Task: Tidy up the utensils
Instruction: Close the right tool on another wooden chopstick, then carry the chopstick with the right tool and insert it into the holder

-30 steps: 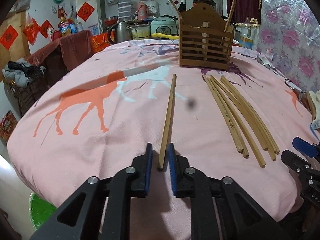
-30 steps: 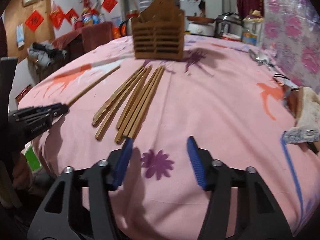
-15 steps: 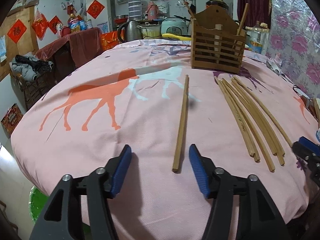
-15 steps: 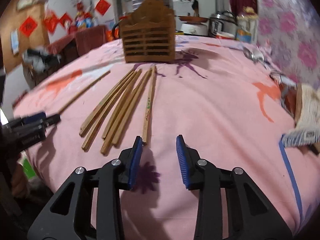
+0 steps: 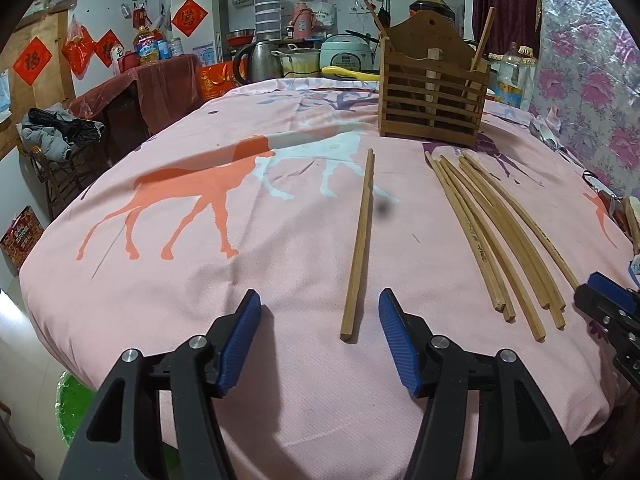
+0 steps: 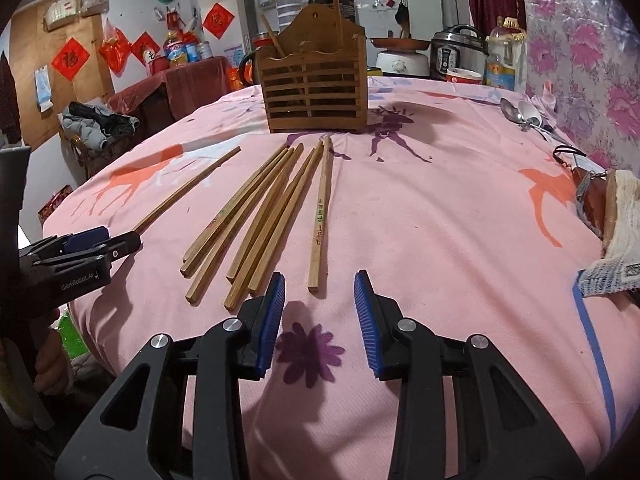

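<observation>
A lone wooden chopstick (image 5: pixel 360 240) lies on the pink cloth. Its near end sits between the jaws of my left gripper (image 5: pixel 319 302), which is open and not touching it. Several more chopsticks (image 5: pixel 492 232) lie fanned out to the right, near my right gripper (image 5: pixel 608 300). In the right wrist view my right gripper (image 6: pixel 320 282) is open. The near end of a chopstick with writing on it (image 6: pixel 322 208) lies just between its pads, untouched. The other chopsticks (image 6: pixel 256 216) lie to its left. The slatted wooden holder (image 6: pixel 316 92) stands at the back with two chopsticks in it.
Two metal spoons (image 6: pixel 520 114) lie at the far right of the table. A white cloth (image 6: pixel 620 232) and a dark object sit at the right edge. Pots, a kettle and bottles crowd the counter behind the holder (image 5: pixel 432 96). The table's front edge drops off just below both grippers.
My left gripper opened and let go of the lone chopstick, which now lies on the cloth. My right gripper narrowed its jaws and came up to the end of the rightmost chopstick.
</observation>
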A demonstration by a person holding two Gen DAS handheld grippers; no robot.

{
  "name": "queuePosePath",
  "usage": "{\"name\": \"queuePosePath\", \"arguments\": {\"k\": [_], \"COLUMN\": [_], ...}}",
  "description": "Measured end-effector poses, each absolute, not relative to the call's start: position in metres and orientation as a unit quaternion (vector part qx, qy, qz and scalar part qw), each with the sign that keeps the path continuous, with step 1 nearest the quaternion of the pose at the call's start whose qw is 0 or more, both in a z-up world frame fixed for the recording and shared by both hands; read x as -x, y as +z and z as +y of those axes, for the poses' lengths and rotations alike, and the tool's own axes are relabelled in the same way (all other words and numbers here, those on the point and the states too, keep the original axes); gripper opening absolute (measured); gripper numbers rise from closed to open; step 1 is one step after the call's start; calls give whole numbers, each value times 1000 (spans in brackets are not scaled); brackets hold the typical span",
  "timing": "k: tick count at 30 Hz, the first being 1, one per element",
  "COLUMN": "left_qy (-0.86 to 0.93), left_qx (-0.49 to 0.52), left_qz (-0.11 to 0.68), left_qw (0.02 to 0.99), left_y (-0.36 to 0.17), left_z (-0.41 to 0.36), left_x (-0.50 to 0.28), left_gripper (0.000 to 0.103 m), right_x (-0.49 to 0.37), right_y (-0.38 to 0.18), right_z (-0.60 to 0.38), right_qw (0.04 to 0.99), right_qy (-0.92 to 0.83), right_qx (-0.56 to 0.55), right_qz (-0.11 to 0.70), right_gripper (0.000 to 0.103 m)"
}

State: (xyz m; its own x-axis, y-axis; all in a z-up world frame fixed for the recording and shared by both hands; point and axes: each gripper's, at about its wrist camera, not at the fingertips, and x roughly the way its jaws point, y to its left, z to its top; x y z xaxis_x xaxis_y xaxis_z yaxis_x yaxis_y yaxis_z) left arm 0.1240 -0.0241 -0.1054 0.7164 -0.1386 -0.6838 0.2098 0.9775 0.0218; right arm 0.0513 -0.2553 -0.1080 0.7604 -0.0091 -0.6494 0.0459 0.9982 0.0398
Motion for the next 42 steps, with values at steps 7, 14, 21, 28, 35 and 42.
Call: {"name": "queuePosePath", "arguments": {"k": [7, 14, 21, 28, 35, 42], "left_qy": [-106, -116, -124, -138, -137, -138], "left_qx": [-44, -44, -62, -61, -42, -27], "left_qz": [366, 365, 354, 353, 337, 307], "left_qw": [923, 923, 925, 923, 931, 941], "left_y": [-104, -103, -104, -96, -72, -39], "left_z": [-22, -22, -32, -32, -25, -19], "left_x": [-122, -116, -113, -109, -103, -88], "left_gripper": [43, 30, 19, 6, 6, 6], "right_x": [-57, -52, -51, -42, -31, -17], "right_y": [-112, -114, -115, -108, -89, -61], "right_z": [-266, -277, -274, -276, -277, -278], "right_qw": [939, 938, 940, 945, 955, 966], "right_qy": [-29, -29, -34, -38, -41, -40], "right_qx": [-50, -80, -71, -73, -71, -75], "right_qz": [339, 337, 333, 316, 285, 243], "right_gripper": [6, 8, 7, 6, 6, 6]}}
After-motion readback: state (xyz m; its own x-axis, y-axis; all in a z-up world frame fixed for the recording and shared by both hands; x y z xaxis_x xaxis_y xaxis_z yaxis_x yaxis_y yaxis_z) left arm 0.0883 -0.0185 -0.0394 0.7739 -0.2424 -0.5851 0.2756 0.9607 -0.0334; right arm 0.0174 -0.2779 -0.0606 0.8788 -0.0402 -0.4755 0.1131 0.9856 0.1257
